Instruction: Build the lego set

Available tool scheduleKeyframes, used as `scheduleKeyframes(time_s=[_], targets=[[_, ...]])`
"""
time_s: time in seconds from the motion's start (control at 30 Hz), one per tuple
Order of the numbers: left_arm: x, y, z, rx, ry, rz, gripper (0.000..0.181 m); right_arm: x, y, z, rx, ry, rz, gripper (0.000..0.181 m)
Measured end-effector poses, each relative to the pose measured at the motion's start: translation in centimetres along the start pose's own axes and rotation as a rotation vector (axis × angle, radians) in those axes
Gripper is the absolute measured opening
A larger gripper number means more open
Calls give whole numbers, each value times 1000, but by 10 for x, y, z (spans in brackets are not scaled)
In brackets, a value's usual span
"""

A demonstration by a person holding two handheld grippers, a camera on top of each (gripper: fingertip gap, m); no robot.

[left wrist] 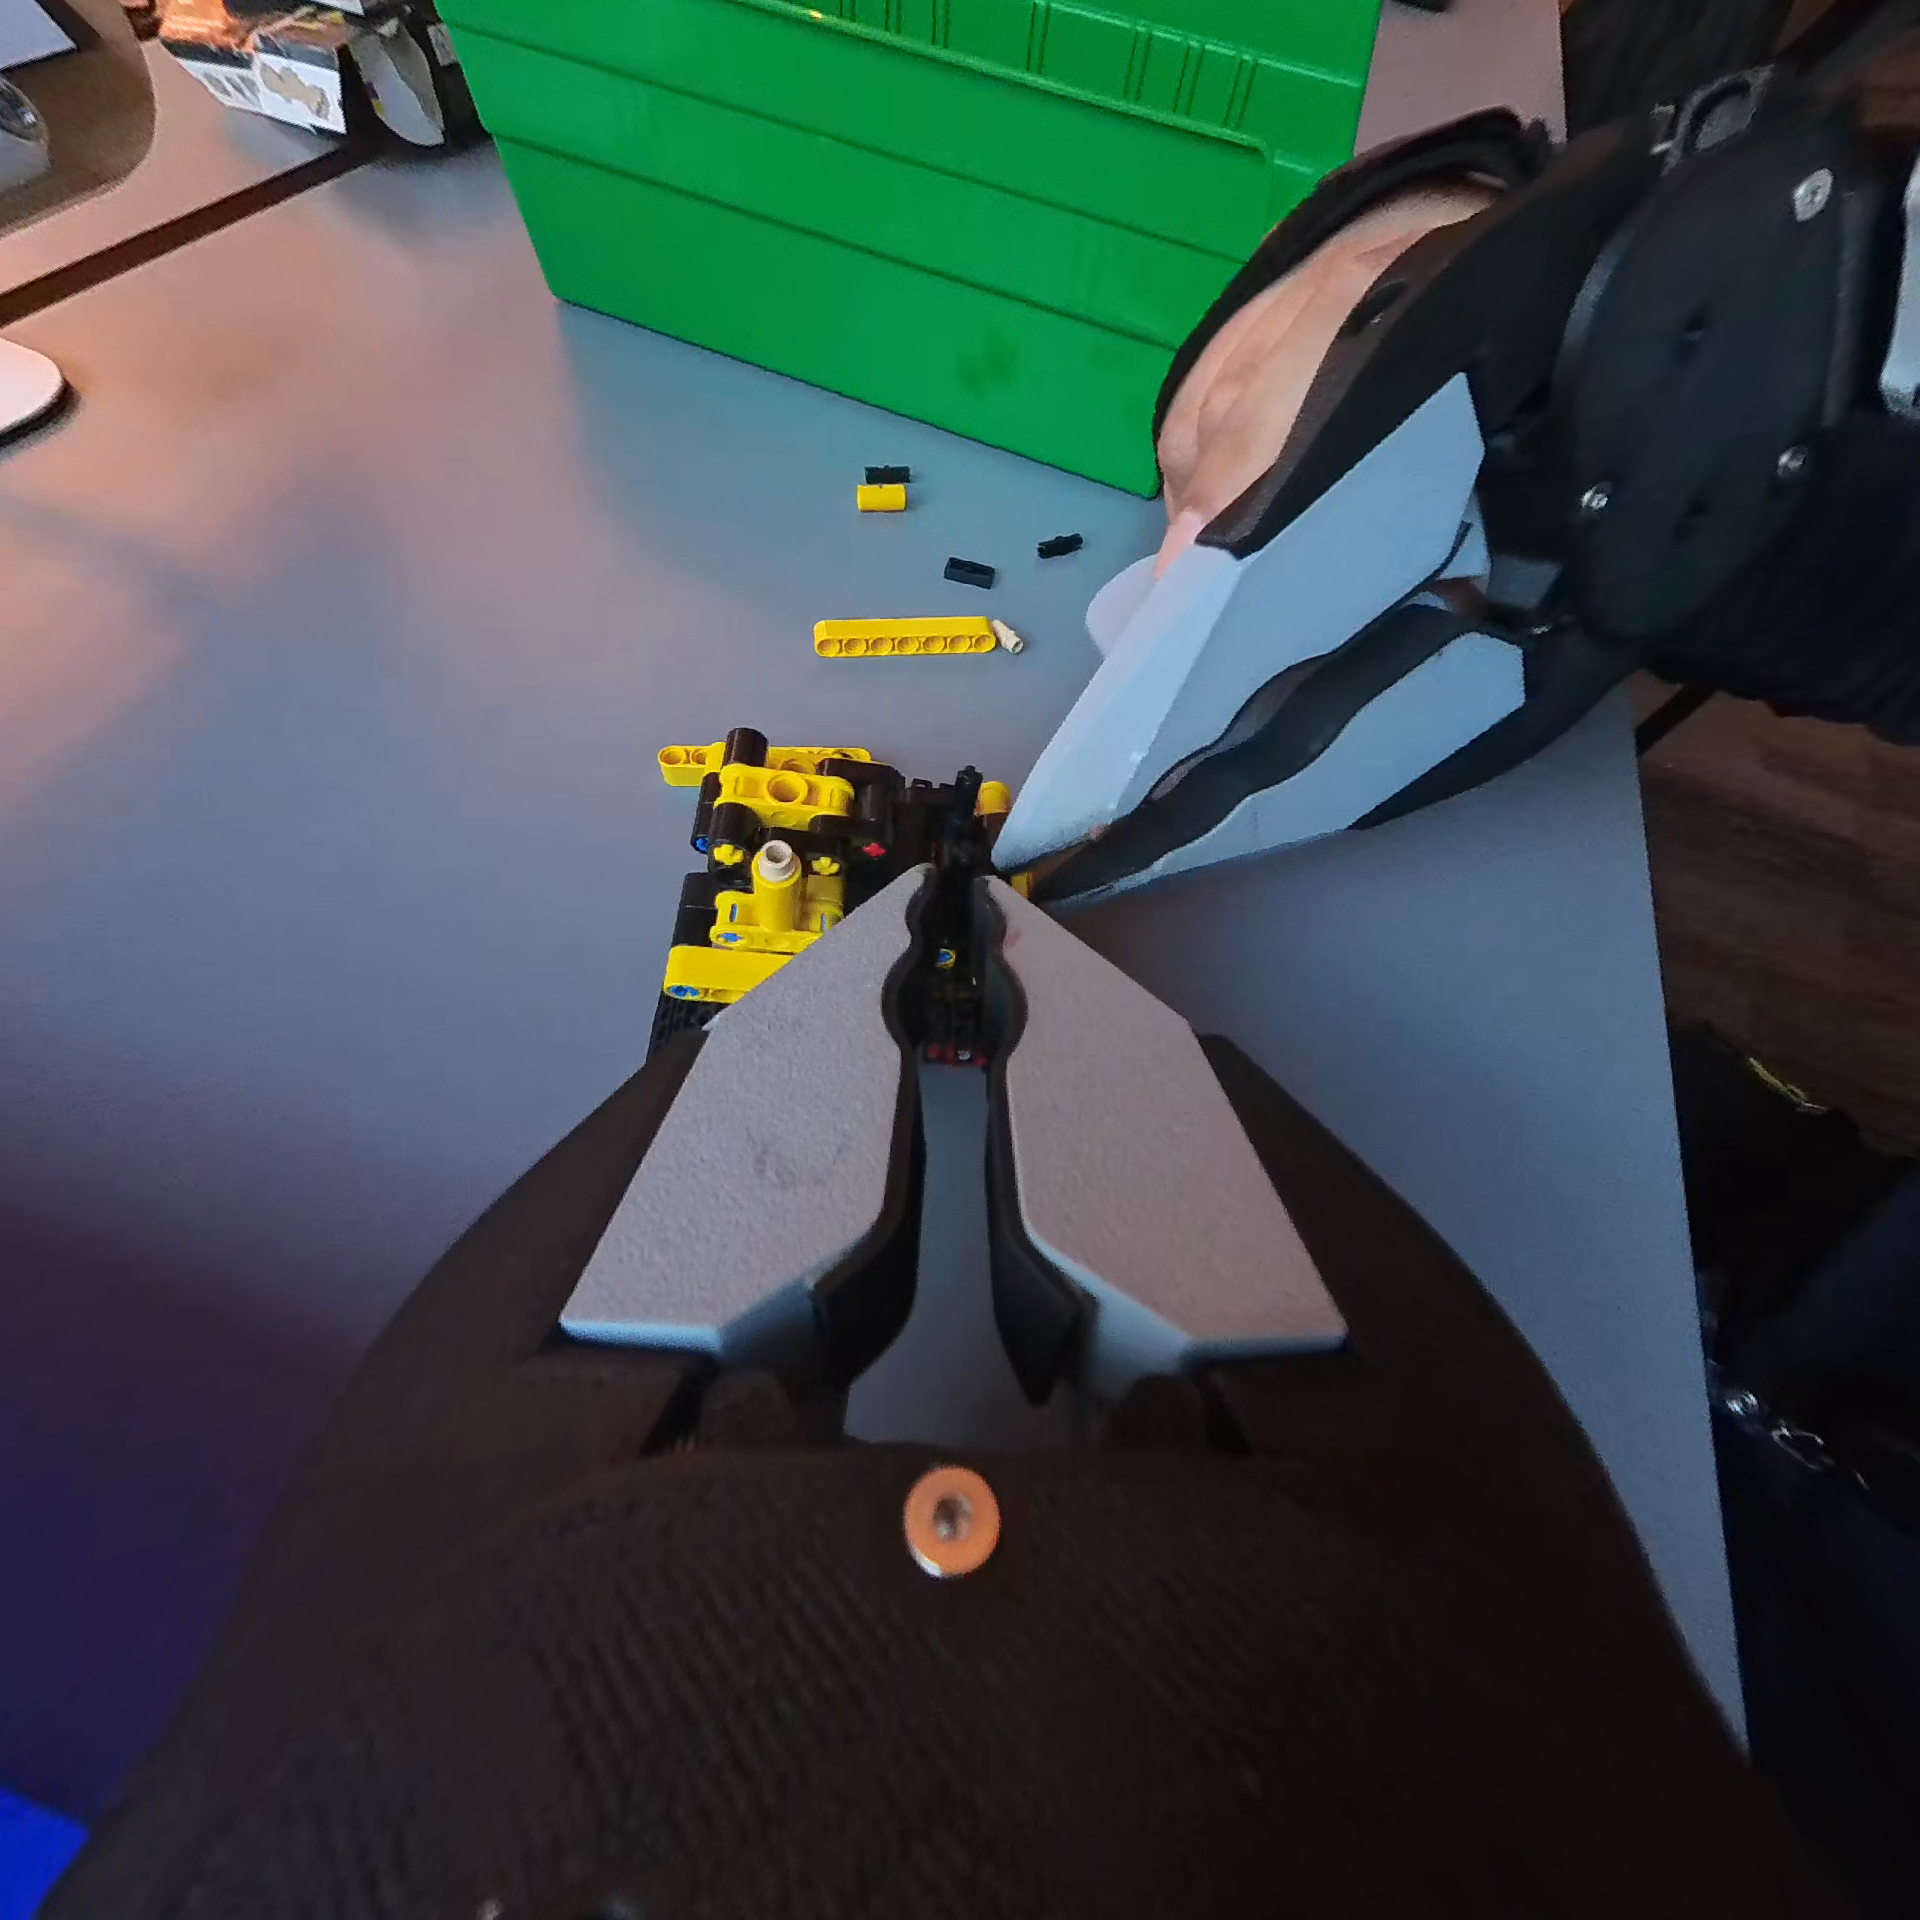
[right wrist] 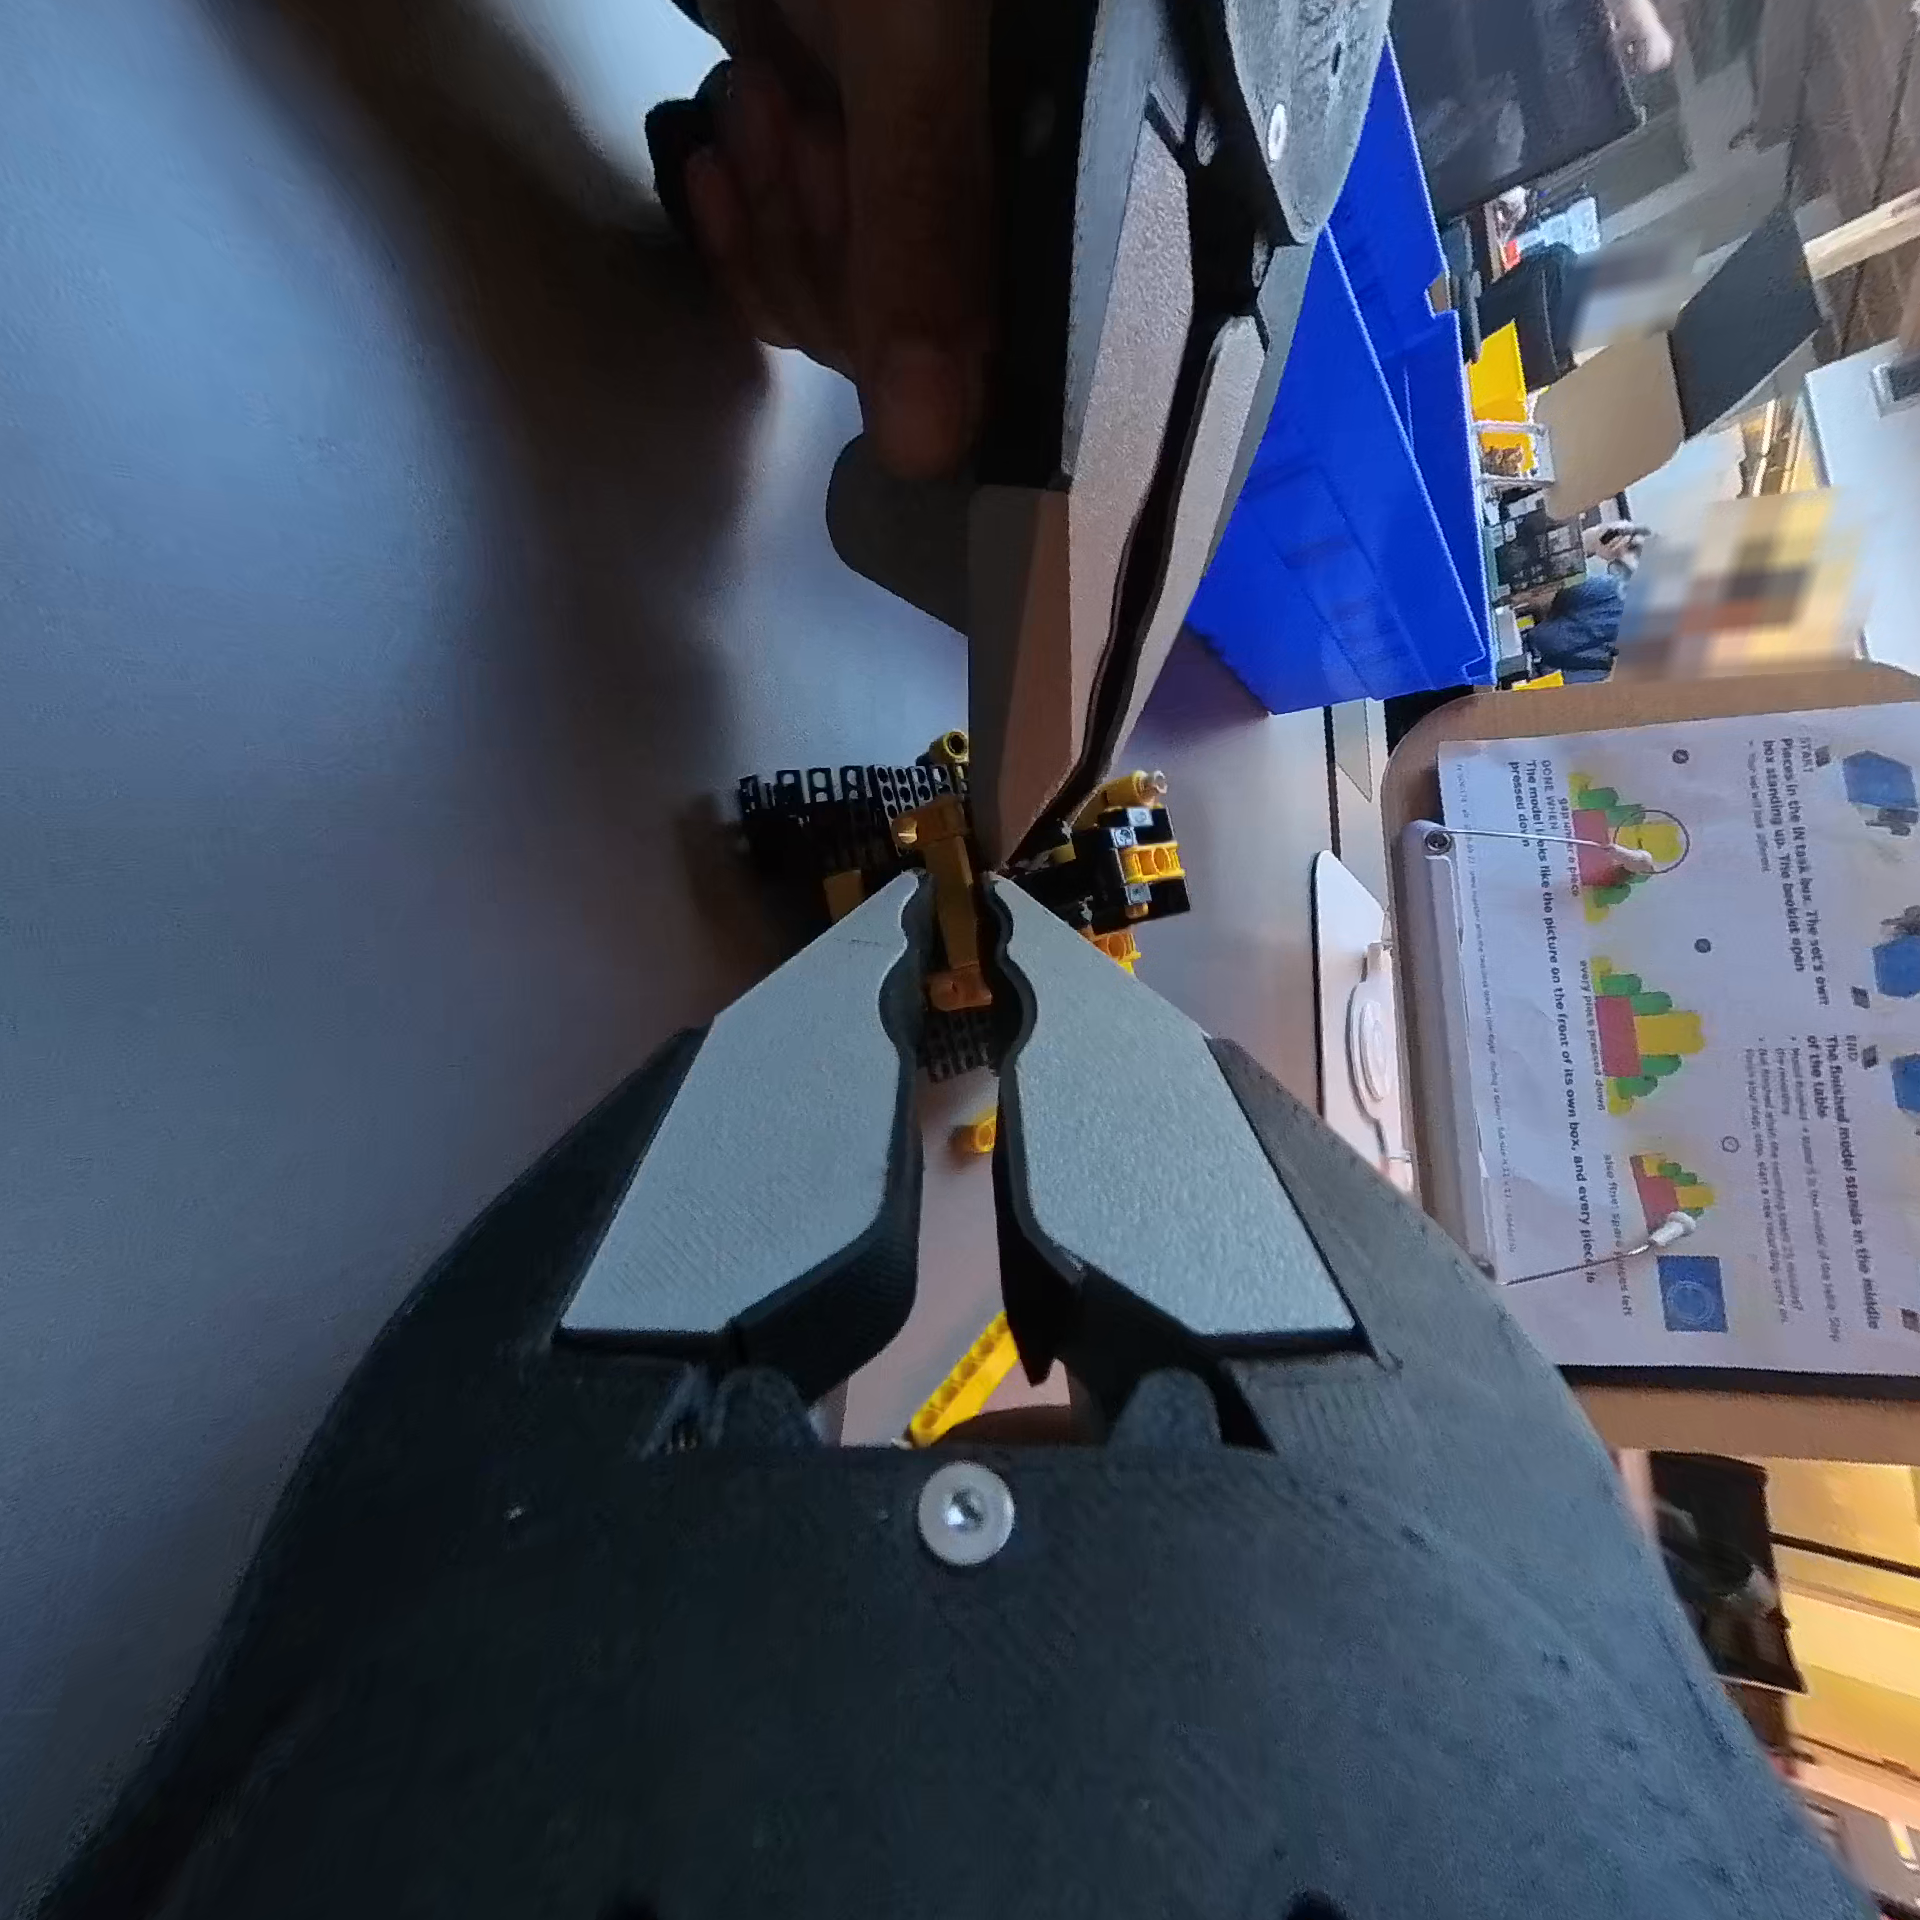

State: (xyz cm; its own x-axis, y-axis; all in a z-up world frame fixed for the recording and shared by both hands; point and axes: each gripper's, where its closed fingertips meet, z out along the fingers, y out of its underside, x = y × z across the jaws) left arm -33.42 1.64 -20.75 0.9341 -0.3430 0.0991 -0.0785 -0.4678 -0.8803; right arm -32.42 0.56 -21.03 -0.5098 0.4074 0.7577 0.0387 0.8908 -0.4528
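A yellow and black lego model (left wrist: 774,883) lies on the grey table. My left gripper (left wrist: 954,894) is shut on a black part of the model at its right side. My right gripper (left wrist: 1023,868) comes in from the right, its tips touching the same spot. In the right wrist view the right gripper (right wrist: 951,888) is shut on a yellow piece (right wrist: 954,930) that sits on the model (right wrist: 1127,852), and the left gripper (right wrist: 1049,727) comes down from above. Loose pieces lie beyond: a long yellow beam (left wrist: 902,636), a short yellow piece (left wrist: 881,498) and small black pieces (left wrist: 968,571).
A green bin (left wrist: 883,208) stands behind the pieces. A blue bin (right wrist: 1351,499) and a printed instruction sheet (right wrist: 1683,1039) on a stand are to the side. The table edge (left wrist: 1662,1039) runs along the right, with floor beyond. Left and right tips are no more than a few centimetres apart.
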Motion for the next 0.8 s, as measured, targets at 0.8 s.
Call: scheduleKeyframes(time_s=[0.8], targets=[[-10, 0, -1, 10, -58, 17, 2, 6, 21, 2, -23, -11, 147, 0]])
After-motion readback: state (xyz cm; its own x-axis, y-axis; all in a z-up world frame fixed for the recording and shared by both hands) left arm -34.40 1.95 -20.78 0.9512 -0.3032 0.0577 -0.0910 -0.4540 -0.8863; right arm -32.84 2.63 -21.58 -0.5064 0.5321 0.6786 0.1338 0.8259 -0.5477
